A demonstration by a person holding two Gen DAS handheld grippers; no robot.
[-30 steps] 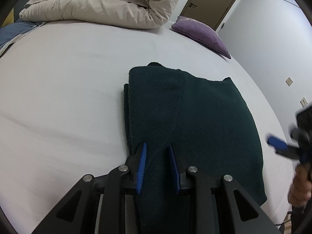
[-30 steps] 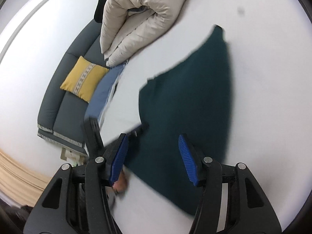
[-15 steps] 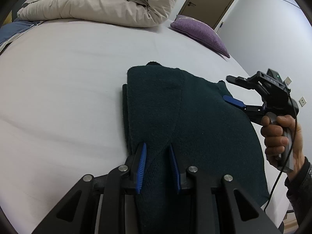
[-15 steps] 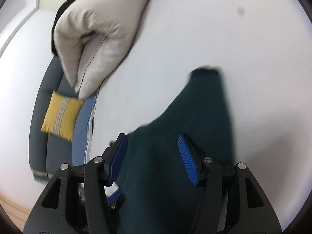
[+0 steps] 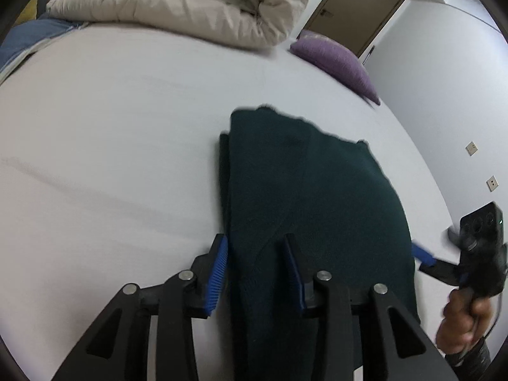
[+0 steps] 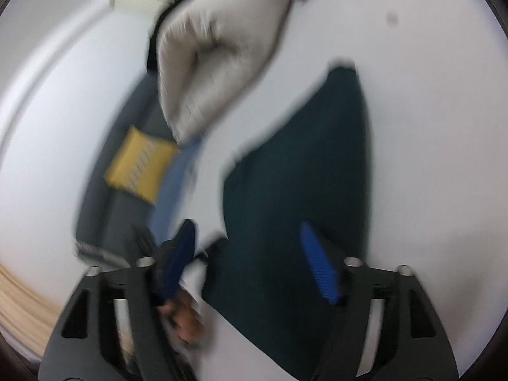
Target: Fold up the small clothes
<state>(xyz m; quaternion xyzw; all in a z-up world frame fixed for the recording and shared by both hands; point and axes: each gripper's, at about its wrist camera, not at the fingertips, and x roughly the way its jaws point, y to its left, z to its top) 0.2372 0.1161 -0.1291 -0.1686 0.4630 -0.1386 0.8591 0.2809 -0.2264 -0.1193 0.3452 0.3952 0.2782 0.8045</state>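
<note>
A dark green knitted garment (image 5: 311, 209) lies folded on the white bed sheet (image 5: 111, 133); its left part is doubled over. My left gripper (image 5: 257, 273) is open, its blue pads (image 5: 219, 270) straddling the garment's near left edge without pinching it. My right gripper (image 6: 250, 263) is open and empty above the garment (image 6: 301, 184); that view is blurred. In the left wrist view the right gripper (image 5: 425, 255) sits at the garment's right edge, held by a hand.
A beige duvet (image 5: 190, 3) is bundled at the far end of the bed, with a purple pillow (image 5: 336, 60) beside it. A grey sofa with a yellow cushion (image 6: 139, 165) stands beside the bed. A door (image 5: 355, 6) is in the far wall.
My left gripper has opened and let go of the garment's near edge. My right gripper swung in over the garment's far right corner, then back down to its right edge.
</note>
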